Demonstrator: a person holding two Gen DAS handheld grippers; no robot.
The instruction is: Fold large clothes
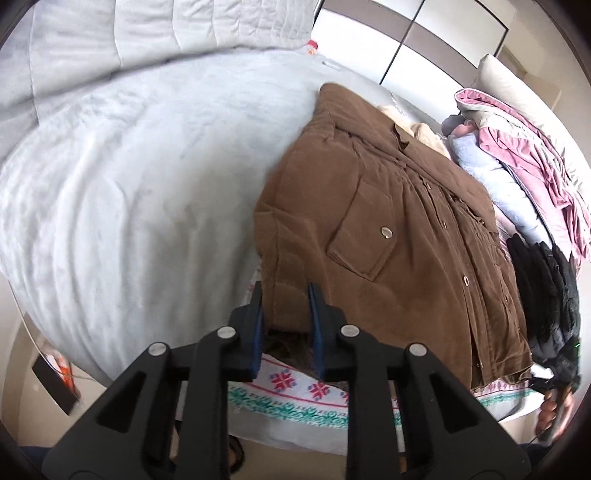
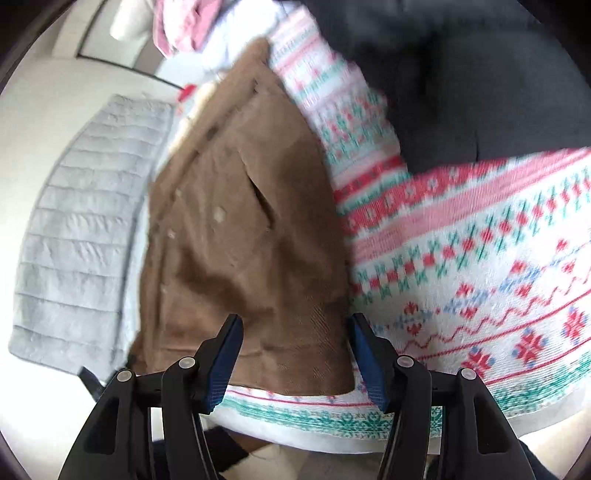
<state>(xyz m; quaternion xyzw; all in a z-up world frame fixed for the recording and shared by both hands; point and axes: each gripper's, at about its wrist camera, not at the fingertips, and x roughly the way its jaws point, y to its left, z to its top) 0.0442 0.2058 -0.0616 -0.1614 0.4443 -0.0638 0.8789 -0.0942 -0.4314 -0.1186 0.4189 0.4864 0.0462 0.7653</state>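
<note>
Left wrist view: the left gripper (image 1: 285, 295) sits at lower centre, jaws narrow and clamped on the near left hem corner of the brown corduroy coat (image 1: 388, 229); cloth fills the gap between the blue pads. The coat's left edge runs from that corner up toward upper centre. Left of it lies a wide bare stretch of pale grey bedspread (image 1: 140, 177), filling the whole left half of the frame. The bed's near edge curves along the lower left, with floor and a dark object below it.

Right of the coat, space is tight: a black garment (image 1: 550, 291) at right, a pink and grey heap (image 1: 532, 147) at upper right, all crowding the coat's right edge. A quilted grey headboard (image 1: 166, 33) spans the upper left; wardrobe panels (image 1: 424, 40) stand at top right.

Right wrist view, blurred: the right gripper (image 2: 295, 328) at lower centre, jaws standing moderately apart, straddling the coat's near hem corner; I cannot tell whether the pads touch the cloth. A red, green and white patterned blanket (image 2: 461, 258) lies under the coat and fills the right side.

Coat: lying flat, front up, buttoned, flap pocket with a metal snap, cream lining at the collar.
</note>
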